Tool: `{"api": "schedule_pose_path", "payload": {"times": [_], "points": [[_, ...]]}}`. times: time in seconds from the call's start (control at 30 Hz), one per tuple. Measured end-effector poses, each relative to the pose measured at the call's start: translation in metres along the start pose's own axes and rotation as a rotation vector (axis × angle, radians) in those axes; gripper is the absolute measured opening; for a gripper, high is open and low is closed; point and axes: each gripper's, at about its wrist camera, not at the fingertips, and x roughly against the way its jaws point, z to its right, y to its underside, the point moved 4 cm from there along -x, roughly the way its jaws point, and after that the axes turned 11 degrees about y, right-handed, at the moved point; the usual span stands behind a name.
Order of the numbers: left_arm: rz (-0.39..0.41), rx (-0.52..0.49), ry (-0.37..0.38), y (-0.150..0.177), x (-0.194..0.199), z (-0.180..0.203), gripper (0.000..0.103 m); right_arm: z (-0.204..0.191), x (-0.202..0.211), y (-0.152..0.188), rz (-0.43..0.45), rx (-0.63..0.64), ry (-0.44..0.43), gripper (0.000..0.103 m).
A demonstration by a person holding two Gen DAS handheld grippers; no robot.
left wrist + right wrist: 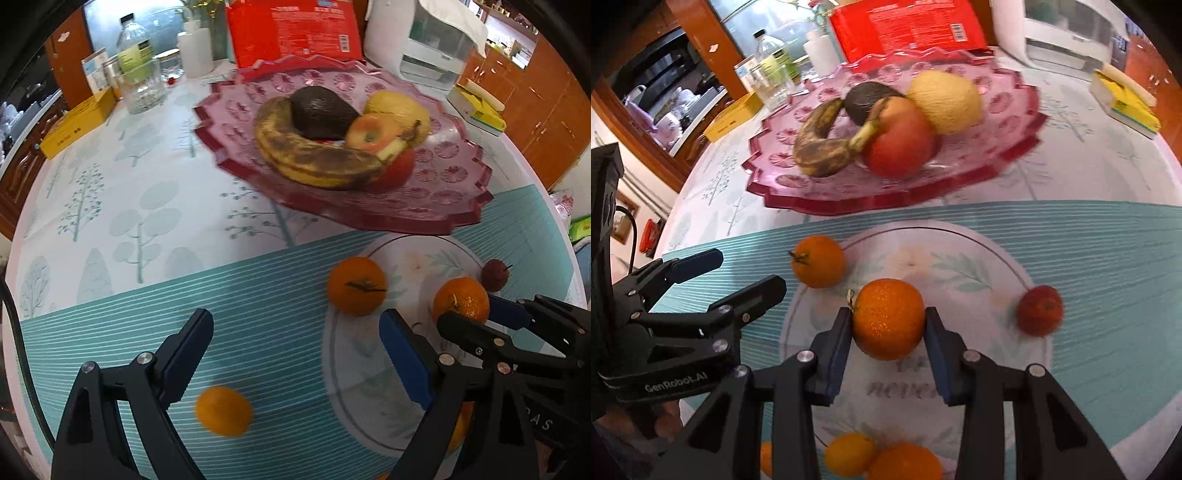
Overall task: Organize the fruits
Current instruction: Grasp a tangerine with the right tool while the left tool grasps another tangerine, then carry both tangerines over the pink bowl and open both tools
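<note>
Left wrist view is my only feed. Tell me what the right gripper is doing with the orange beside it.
Observer: The right gripper has the orange between its fingers, and the pads meet it on both sides.
Operator: Report any fruit that gripper's body hides from me.
Observer: Two more lie on the placemat, closer to the camera than the gripped fruit: a yellow citrus touching a second orange.
</note>
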Motion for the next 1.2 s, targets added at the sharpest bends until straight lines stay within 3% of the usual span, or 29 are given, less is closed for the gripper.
{"api": "schedule_pose_path", "payload": {"times": [0.17,0.27,0.6,0.9,1.2], "points": [[-0.004,-0.015,0.013,-0.004,-0.013,0.015,0.089,0.015,0.010,0.005,0.025,-0.009,0.049,0.039],[-0.013,-0.013,0.016,-0.006,-0.022,0.023,0.082,0.021,0.014,0.008,0.035,-0.010,0.068,0.039],[-0.040,-0.007,0.009,-0.007,-0.045,0.034,0.038,0.034,0.023,0.021,0.063,-0.025,0.082,0.039],[-0.059,-0.027,-0.025,-0.004,-0.038,0.050,0.037,0.038,0.029,0.026,0.096,-0.037,0.064,0.039],[-0.047,-0.031,-0.043,0.010,-0.001,0.069,0.037,0.047,0.046,0.027,0.137,-0.036,0.038,0.039]]}}
